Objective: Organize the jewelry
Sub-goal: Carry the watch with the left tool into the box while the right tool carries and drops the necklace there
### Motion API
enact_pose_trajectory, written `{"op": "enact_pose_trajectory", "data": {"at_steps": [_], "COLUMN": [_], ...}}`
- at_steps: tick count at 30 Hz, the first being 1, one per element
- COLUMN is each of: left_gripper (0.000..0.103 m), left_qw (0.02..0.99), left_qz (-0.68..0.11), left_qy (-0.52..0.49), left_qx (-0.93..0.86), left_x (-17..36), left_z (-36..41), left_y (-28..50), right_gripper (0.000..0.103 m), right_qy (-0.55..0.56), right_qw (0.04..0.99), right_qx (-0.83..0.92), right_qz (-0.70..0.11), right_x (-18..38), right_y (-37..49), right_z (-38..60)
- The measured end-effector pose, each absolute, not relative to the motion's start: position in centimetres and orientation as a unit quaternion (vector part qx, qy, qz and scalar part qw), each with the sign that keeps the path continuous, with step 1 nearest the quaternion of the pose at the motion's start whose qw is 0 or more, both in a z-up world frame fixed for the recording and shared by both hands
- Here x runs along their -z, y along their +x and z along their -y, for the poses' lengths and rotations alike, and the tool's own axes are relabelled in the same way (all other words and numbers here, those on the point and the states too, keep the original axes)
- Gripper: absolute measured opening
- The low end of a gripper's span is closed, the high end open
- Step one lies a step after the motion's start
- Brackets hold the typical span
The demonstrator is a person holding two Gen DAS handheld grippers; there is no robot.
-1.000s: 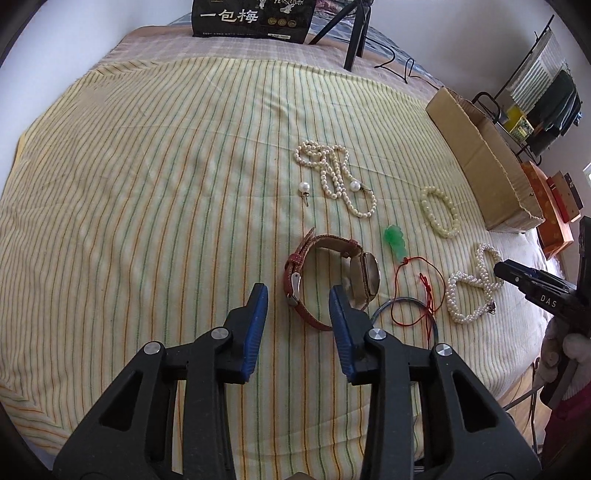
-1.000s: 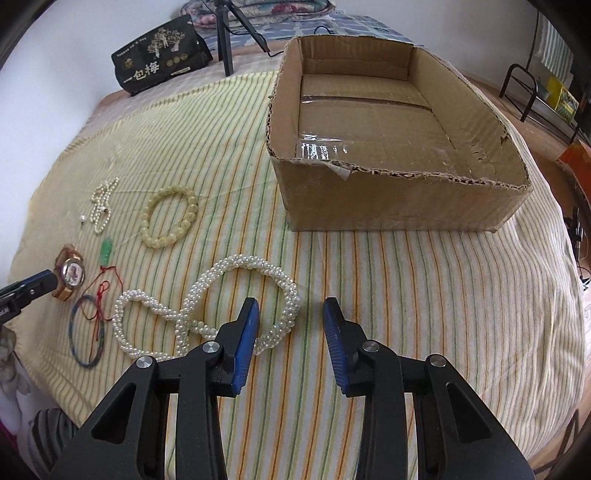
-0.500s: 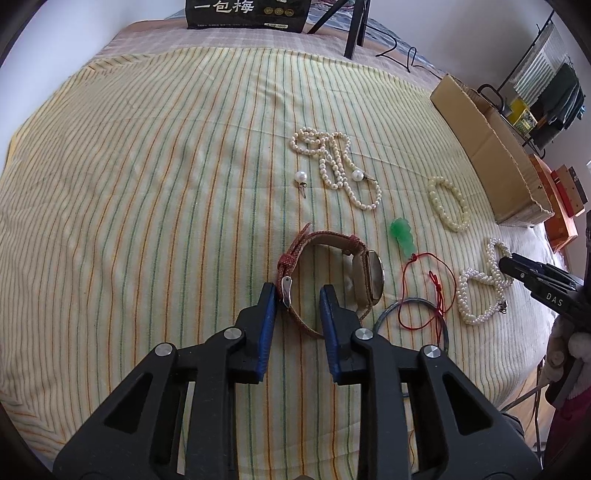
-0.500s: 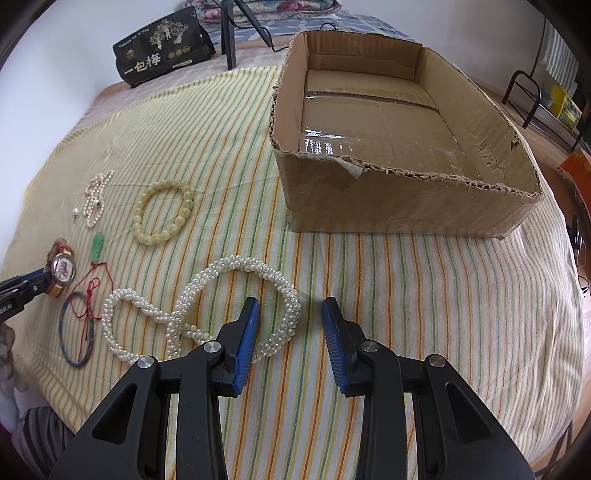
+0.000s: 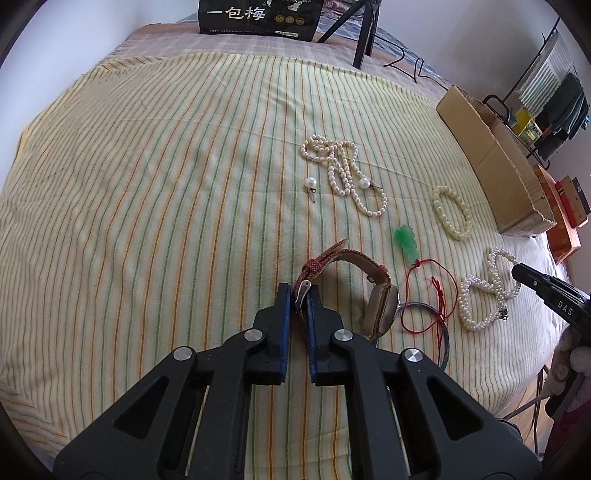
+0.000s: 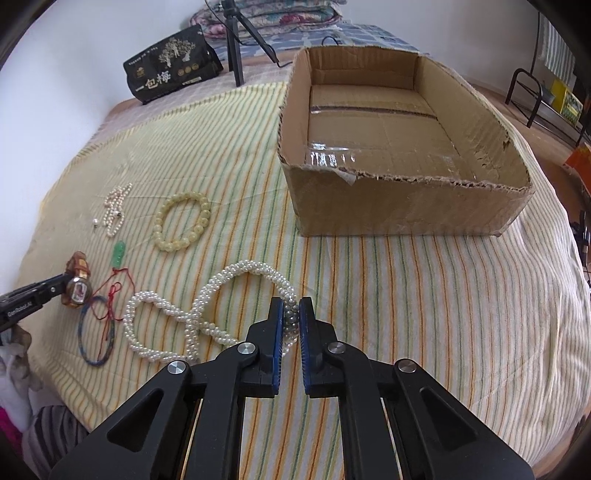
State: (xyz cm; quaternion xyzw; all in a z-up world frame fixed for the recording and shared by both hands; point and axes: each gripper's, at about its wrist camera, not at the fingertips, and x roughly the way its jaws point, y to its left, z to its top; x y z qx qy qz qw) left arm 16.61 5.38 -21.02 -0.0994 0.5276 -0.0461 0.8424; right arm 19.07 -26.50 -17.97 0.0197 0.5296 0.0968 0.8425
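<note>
My left gripper [image 5: 298, 291] is shut on the red strap of a wristwatch [image 5: 380, 306] lying on the striped cloth; the watch also shows in the right wrist view [image 6: 77, 288]. My right gripper [image 6: 291, 308] is shut on a thick braided pearl necklace [image 6: 207, 306], which also shows in the left wrist view [image 5: 484, 291]. An open cardboard box [image 6: 402, 206] stands just beyond it. Also on the cloth are a thin pearl strand [image 5: 343, 170], a cream bead bracelet [image 5: 452, 212], a green pendant on red cord [image 5: 406, 240] and a blue bangle [image 6: 94, 332].
Two loose pearl earrings [image 5: 311, 182] lie by the thin strand. A black printed bag [image 5: 255, 16] and a tripod leg [image 5: 364, 37] stand at the far edge of the bed. Shelving [image 5: 546, 110] and wooden boxes [image 5: 565, 218] are off to the right.
Both grippers moved forward and closed: the left onto the watch strap, the right onto the braided pearl necklace. Both were open a second ago.
</note>
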Motion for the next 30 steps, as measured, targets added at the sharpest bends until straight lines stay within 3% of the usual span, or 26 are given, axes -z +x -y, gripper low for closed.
{"op": "enact_pose_trajectory", "data": {"at_steps": [30], "left_gripper": [0.005], "left_qw": [0.893], "left_qz": [-0.436], "left_qy": [-0.081], "left_qx": [0.074], "left_x": [12.7], "left_z": [-3.7], "left_y": [13.3], "right_gripper": [0.006], "right_qy": [-0.051], "right_qw": [0.897], "right_qx": [-0.153], "right_qz": [-0.412], "right_x": [7.0], "right_y": [14.8], "right_z": [23.9]}}
